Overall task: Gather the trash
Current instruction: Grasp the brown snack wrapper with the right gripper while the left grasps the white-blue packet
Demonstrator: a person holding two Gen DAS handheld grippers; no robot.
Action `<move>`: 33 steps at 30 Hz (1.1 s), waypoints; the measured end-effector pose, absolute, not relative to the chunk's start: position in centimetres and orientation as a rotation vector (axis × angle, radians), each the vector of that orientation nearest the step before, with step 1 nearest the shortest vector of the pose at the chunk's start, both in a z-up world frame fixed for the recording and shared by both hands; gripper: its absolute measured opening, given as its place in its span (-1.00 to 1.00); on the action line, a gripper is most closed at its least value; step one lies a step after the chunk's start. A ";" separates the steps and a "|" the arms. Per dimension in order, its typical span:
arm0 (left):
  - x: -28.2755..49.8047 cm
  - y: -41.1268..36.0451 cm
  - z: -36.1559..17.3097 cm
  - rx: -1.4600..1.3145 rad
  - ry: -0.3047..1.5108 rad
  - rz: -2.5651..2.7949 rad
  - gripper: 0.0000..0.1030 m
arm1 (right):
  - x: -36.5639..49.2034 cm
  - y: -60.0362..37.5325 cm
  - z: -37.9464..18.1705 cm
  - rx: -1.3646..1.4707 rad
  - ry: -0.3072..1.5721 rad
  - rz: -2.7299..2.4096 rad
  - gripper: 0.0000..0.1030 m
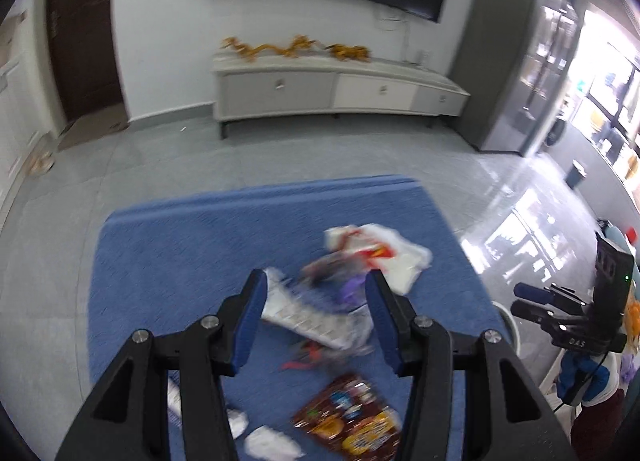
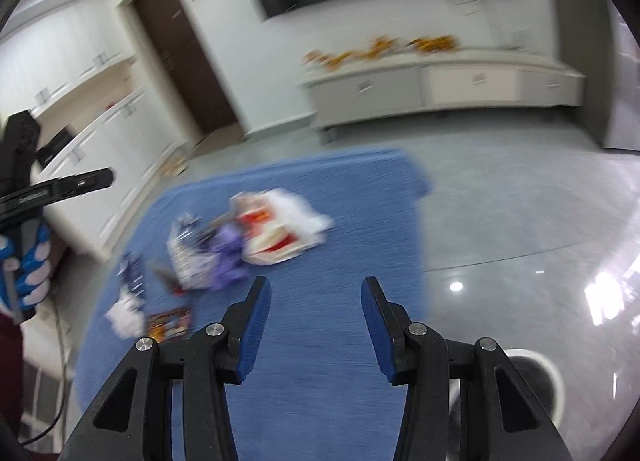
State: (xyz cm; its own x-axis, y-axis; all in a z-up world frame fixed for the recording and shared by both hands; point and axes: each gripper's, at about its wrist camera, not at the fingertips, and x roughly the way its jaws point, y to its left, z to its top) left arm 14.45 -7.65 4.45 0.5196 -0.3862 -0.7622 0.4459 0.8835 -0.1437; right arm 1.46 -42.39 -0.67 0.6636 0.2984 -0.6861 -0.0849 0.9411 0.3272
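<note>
A grey tiled floor carries a blue rug. The heap of crumpled wrappers lies mid-rug, straight under the left gripper; the right gripper hangs near the rug's right edge. Both stand apart, empty.

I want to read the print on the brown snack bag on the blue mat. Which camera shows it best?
The left wrist view: the brown snack bag lies close and large, just below the left gripper. In the right wrist view it is small, blurred, at the blue mat's left edge.
</note>
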 end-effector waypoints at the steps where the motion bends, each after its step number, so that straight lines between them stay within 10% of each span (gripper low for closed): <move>1: 14.5 -6.2 3.8 0.056 0.912 -0.474 -0.04 | 2.2 -41.2 -1.0 0.283 0.838 0.264 -0.14; 24: 14.1 5.4 -9.6 -0.194 1.218 -0.120 0.30 | 5.7 -25.1 -9.9 0.043 1.142 0.615 0.13; 33: 15.9 3.5 -10.1 -0.241 1.183 -0.167 0.04 | 5.3 -21.3 -10.1 -0.123 1.092 0.621 -0.07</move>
